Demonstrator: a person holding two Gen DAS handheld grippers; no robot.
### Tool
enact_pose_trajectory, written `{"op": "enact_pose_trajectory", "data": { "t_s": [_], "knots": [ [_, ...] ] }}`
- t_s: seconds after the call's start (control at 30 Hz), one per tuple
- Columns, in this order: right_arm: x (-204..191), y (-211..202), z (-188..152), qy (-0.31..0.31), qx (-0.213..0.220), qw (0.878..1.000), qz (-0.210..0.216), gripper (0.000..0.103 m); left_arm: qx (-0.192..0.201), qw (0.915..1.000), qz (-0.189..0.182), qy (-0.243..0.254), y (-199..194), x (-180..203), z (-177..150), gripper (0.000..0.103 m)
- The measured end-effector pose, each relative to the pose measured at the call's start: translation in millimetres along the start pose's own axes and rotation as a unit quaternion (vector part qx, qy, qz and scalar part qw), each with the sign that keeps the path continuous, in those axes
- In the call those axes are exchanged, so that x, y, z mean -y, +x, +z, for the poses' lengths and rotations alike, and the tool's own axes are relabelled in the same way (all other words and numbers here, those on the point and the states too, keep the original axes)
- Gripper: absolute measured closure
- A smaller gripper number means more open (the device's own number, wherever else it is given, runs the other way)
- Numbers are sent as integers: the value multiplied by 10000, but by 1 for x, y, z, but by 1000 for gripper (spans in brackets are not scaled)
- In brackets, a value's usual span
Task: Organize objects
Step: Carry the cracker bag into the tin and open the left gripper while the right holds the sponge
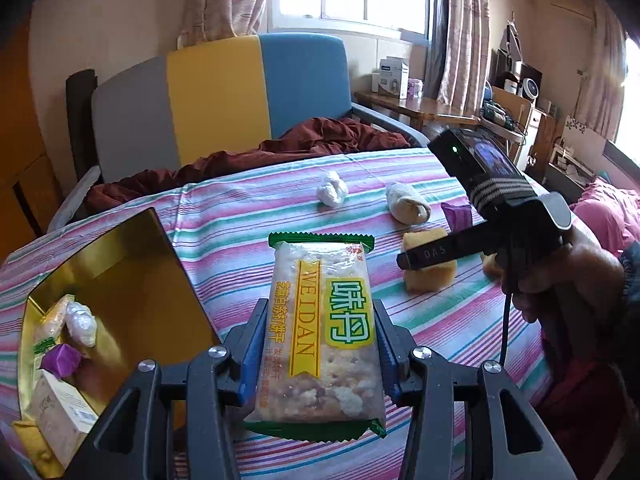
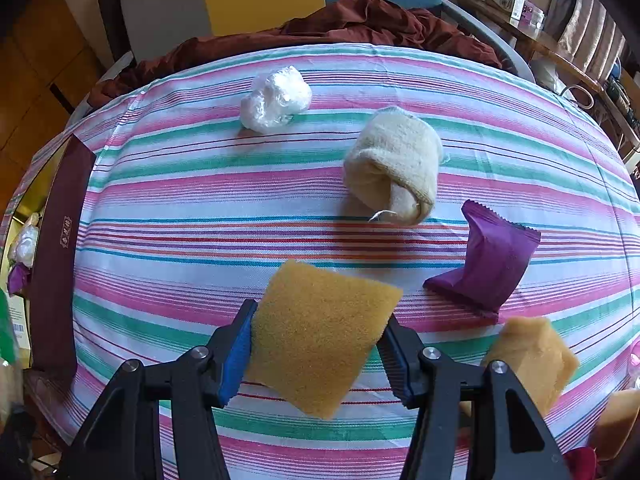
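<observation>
My left gripper (image 1: 320,308) is shut on a green-edged cracker packet (image 1: 324,332) and holds it above the striped tablecloth (image 1: 240,220). To its left stands a gold-lined box (image 1: 132,276) holding a white plastic wad (image 1: 80,322), a purple packet (image 1: 60,360) and a carton (image 1: 60,412). My right gripper (image 2: 320,316) is shut on a yellow sponge (image 2: 320,336), tilted just over the cloth. Loose on the cloth are a white wad (image 2: 276,98), a rolled cream sock (image 2: 394,164), a purple packet (image 2: 486,264) and a second sponge (image 2: 528,360).
A maroon blanket (image 1: 304,144) lies along the far edge in front of a grey, yellow and blue armchair (image 1: 216,92). A wooden side table (image 1: 416,106) with boxes stands at the back right. The box's maroon outer wall (image 2: 56,260) borders the cloth's left side.
</observation>
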State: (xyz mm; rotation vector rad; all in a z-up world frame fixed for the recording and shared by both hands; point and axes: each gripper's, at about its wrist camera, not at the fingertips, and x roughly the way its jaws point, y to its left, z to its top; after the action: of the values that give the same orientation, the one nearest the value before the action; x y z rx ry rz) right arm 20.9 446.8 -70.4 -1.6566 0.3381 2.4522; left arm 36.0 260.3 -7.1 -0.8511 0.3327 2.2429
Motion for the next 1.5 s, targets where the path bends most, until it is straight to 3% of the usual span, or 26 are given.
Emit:
{"op": "enact_pose_trajectory", "data": {
  "t_s": [0.27,0.8,1.17,1.5],
  "knots": [
    [-2,0,-1,-48,12,10000,-58,45,112,9971,483,-574,-26,-49,6,55],
    [-9,3,-2,-142,31,9997,-199,45,-95,9796,1218,-1593,-27,-144,-18,55],
    [-19,8,1,-191,35,9994,-274,45,-300,9684,1420,-2030,-16,-182,-30,55],
    [-23,7,0,-275,56,9990,-338,45,-556,9661,1434,-2071,1,-190,-34,55]
  ]
}}
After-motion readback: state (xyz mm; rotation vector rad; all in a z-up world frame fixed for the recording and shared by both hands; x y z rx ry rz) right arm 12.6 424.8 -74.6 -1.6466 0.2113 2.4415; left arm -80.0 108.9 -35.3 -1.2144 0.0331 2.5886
